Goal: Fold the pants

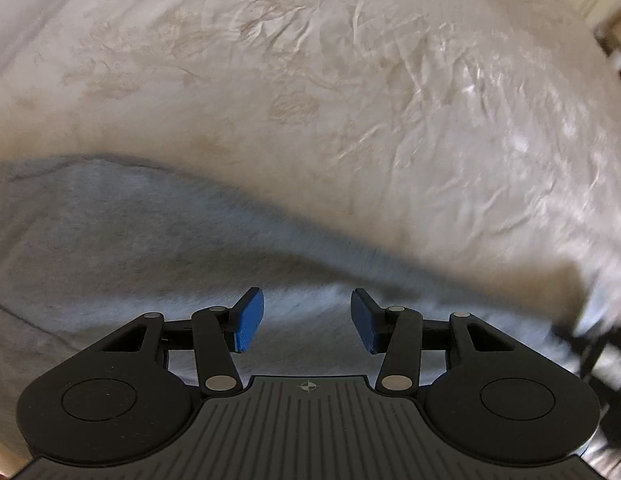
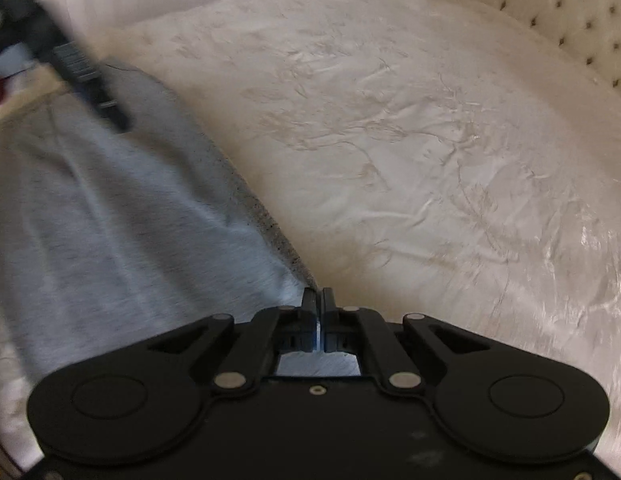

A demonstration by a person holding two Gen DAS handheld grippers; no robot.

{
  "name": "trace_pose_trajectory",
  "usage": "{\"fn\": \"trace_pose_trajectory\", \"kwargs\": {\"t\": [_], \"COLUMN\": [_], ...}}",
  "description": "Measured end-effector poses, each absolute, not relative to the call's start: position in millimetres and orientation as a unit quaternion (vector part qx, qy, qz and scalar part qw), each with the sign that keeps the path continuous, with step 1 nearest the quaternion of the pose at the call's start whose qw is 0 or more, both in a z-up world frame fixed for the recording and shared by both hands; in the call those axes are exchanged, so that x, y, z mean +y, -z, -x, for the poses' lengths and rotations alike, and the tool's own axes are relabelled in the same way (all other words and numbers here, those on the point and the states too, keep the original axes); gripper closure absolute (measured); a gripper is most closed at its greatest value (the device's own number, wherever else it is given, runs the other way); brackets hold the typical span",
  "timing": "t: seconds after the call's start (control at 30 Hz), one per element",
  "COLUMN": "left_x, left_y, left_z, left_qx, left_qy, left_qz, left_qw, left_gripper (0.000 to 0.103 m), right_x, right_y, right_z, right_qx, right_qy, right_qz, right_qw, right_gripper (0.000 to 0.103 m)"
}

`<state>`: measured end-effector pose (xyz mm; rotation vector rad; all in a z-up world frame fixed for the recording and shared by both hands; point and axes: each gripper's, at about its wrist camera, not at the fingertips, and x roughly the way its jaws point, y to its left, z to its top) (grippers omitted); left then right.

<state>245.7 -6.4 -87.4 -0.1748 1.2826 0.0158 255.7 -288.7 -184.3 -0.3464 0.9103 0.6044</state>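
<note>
Grey pants (image 2: 110, 208) spread on cream bed (image 2: 390, 140); right tongs (image 2: 318, 300) clamped on fabric edge, left tongs (image 1: 307, 320) apart above cloth.

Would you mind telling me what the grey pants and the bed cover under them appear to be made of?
The grey pants look like soft heathered jersey or fleece knit: matte, speckled grey, falling in broad soft folds. The bed cover looks like a smooth, slightly glossy cream woven fabric, perhaps satin or sateen: fine sharp creases and bright sheen at the right. Blur leaves both uncertain.
</note>
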Motion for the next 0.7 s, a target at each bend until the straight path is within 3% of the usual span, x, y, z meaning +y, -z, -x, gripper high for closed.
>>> {"fn": "trace_pose_trajectory", "kwargs": {"t": [0.7], "left_x": [-24], "left_y": [155], "left_z": [-310], "left_qx": [0.684], "left_qy": [-0.018], "left_qz": [0.124], "left_qw": [0.719], "left_gripper": [0.056], "right_x": [-280], "right_y": [198], "right_z": [-228], "right_qx": [0.441], "right_qy": [-0.255], "right_qz": [0.137], "right_qw": [0.850], "right_gripper": [0.101]}}
